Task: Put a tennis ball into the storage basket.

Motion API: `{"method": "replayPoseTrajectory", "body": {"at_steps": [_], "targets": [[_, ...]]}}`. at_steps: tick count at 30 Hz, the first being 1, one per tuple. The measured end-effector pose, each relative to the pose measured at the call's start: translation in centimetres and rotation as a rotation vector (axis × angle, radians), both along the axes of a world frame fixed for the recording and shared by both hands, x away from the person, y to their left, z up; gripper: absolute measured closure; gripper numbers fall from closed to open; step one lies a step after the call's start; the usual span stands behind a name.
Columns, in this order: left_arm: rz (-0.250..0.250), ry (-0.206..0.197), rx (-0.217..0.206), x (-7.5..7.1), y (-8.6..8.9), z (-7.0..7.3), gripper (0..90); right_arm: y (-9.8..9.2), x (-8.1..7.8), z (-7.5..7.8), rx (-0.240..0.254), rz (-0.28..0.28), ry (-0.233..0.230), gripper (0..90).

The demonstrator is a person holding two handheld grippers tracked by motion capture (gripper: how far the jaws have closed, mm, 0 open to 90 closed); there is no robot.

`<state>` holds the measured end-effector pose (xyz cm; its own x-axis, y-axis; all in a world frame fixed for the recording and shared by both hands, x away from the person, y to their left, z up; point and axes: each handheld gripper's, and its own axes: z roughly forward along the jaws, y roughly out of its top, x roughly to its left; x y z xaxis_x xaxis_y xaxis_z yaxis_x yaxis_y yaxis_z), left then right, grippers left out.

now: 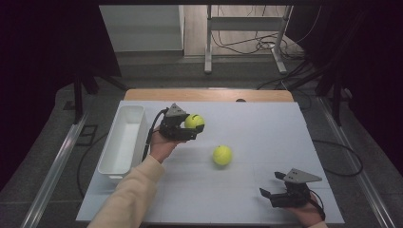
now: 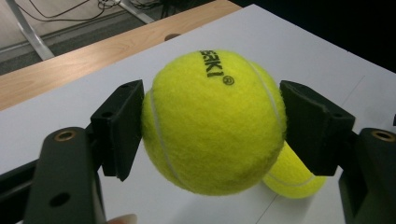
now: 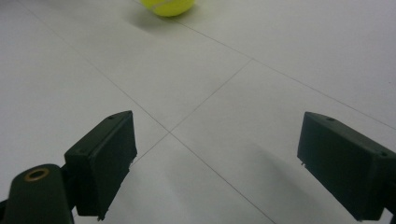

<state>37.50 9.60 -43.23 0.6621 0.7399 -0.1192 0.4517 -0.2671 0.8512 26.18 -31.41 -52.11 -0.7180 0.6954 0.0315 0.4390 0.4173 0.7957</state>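
So the biggest thing here is the one table (image 1: 266, 133), covered in a white sheet with thin grid lines, and a strip of bare wood showing along its far edge. Next down in size is one white rectangular bin (image 1: 124, 140), sitting along the left side of the table, long side running away from the person, looks like nothing is in it.

Then two hand-held grippers, one per hand. The left gripper (image 1: 190, 127) is up off the table just right of the bin's far end, and it's got a tennis ball (image 1: 194, 121) clamped between its two black pads. In the left gripper view you can see both pads pressing the ball's sides (image 2: 212, 121), black printed lettering on top. The right gripper (image 1: 271, 186) sits low at the near right corner of the table, jaws spread wide with nothing between them; the right gripper view has just bare sheet in the gap.

Two tennis balls total, both yellow-green. The second tennis ball (image 1: 222, 155) is lying loose on the sheet around the middle of the table, between the two grippers, well apart from the right one. It also peeks out behind the held ball in the left gripper view (image 2: 294, 179) and at the top edge of the right gripper view (image 3: 168, 5).
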Motion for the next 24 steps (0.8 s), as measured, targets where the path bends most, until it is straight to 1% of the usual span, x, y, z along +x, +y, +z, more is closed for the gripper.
{"method": "replayPoseTrajectory", "body": {"at_steps": [8, 11, 13, 17, 24], "targets": [[-0.005, -0.012, -0.006, -0.38, 0.03, 0.33, 26.8, 0.02, -0.01, -0.01, 0.001, 0.0, -0.001, 12.3], [-0.009, -0.017, 0.007, -0.49, 0.06, 0.42, 26.8, 0.0, 0.0, -0.01, 0.003, 0.0, -0.001, 12.4], [-0.009, -0.017, 0.008, -0.54, 0.08, 0.42, 26.8, 0.01, -0.01, -0.01, 0.0, 0.0, -0.001, 12.3], [-0.01, -0.019, -0.001, -0.67, 0.15, 0.52, 26.8, -0.01, 0.0, 0.0, 0.0, 0.001, 0.0, 12.4], [-0.018, -0.023, -0.001, -0.92, 0.17, 0.68, 26.8, 0.0, 0.0, -0.02, 0.001, 0.0, -0.001, 12.4]]}}
